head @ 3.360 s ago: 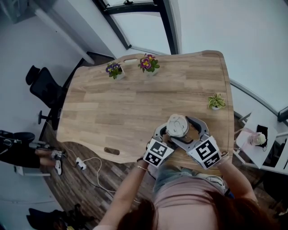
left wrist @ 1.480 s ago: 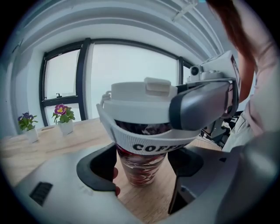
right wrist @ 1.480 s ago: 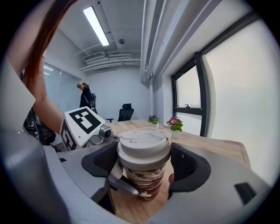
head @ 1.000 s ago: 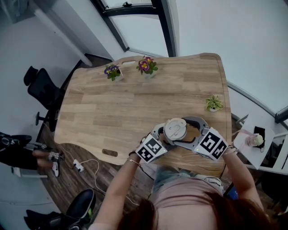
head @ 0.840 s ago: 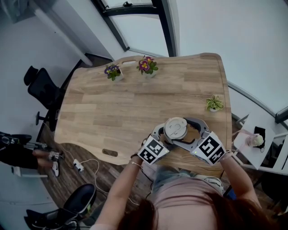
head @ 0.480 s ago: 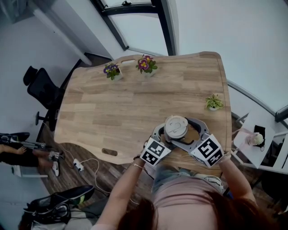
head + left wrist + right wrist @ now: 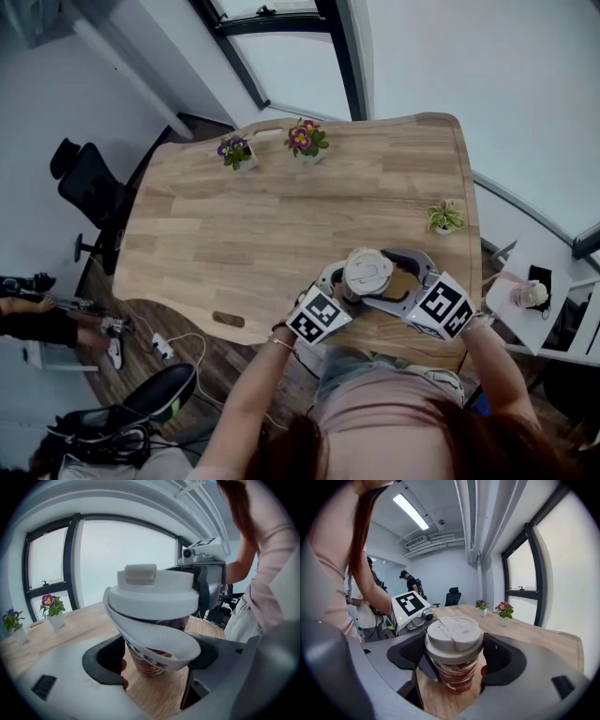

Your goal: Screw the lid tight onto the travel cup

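The travel cup [image 7: 151, 662] stands upright on the wooden counter [image 7: 281, 206], close to the near edge and over on the right side. The white lid [image 7: 453, 637] sits on top of it, flat and level. A white net band [image 7: 157, 639] hangs tilted around the cup, just under the lid.

The left gripper [image 7: 154, 660] comes in from the near left. Its dark fingers [image 7: 105, 660] are clenched on the brown body of the cup, low down, one on each side. The right gripper [image 7: 453, 656] comes in from the near right. Its fingers [image 7: 501, 660] are higher up and press on both sides of the lid's rim.

Near the right edge of the counter, a little farther away than the cup, is a small green plant [image 7: 444, 218]. At the far edge stand two little flower pots, one with purple flowers [image 7: 236, 150] and one with pink flowers [image 7: 307, 139]. A black chair [image 7: 89, 183] stands on the floor, off the left end of the counter.
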### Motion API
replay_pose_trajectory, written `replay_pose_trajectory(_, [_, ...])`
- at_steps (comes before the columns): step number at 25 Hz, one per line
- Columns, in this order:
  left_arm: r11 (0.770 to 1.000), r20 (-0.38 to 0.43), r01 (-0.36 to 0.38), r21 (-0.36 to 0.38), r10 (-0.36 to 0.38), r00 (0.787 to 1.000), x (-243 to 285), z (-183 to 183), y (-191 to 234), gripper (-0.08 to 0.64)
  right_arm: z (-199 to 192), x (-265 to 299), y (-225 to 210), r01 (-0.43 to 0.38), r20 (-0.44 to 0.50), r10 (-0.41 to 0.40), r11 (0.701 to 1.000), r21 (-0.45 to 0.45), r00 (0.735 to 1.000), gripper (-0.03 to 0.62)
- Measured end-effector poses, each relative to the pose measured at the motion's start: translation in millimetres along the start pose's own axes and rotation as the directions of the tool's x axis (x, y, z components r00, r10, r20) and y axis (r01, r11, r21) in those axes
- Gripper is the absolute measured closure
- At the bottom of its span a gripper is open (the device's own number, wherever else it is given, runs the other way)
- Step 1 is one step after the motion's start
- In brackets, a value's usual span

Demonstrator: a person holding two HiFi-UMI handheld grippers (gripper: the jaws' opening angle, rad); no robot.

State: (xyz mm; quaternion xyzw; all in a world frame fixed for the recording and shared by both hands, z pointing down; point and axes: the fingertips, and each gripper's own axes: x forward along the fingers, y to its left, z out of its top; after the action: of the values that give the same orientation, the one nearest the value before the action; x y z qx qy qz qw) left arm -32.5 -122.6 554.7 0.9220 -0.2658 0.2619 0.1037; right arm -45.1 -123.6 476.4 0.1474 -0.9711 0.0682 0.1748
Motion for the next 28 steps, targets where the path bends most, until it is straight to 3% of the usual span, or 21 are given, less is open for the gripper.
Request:
replay_pose_trajectory(5, [0.994, 0.035, -0.095, -0.056, 0.097, 0.995, 3, 2, 5, 0.204, 1, -1, -5, 0.150, 0.064, -0.153, 0.987, 0.051, 0.986, 0.212])
replay_pose_trajectory(7, [0.989, 0.049, -0.123, -0.078, 0.127, 0.991, 4, 4, 6, 0.204, 1, -2, -6, 0.170, 0.078, -0.176, 0.982, 0.076, 0.981, 0.212])
replay_pose_trajectory(10, [0.990, 0.051, -0.115, -0.079, 0.119, 0.992, 5, 3, 5, 0.204, -1, -3, -4, 0.105, 0.068, -0.111, 0.991, 0.084, 0.991, 0.212])
replay_pose_trajectory(16, [1.000, -0.009, 0.018, -0.001, -0.018, 1.000, 3, 0, -4, 0.204, -2, -2, 0, -0.061, -0.027, 0.061, 0.998, -0.004, 0.998, 0.212])
replay_pose_trajectory(19, [0.999, -0.025, 0.033, 0.013, -0.033, 0.999, 3, 0, -6, 0.204, -1, -1, 3, -0.079, -0.023, 0.079, 0.997, -0.014, 0.997, 0.212])
replay_pose_trajectory(24, [0.999, -0.001, -0.037, -0.024, 0.037, 0.999, 4, 1, -3, 0.204, 1, -3, 0, 0.051, 0.050, -0.051, 0.999, 0.016, 0.997, 0.212])
replay_pose_trajectory(28, [0.992, 0.019, -0.111, -0.068, 0.112, 0.994, 7, 4, 1, 0.204, 2, -5, -6, 0.184, 0.086, -0.189, 0.981, 0.059, 0.978, 0.212])
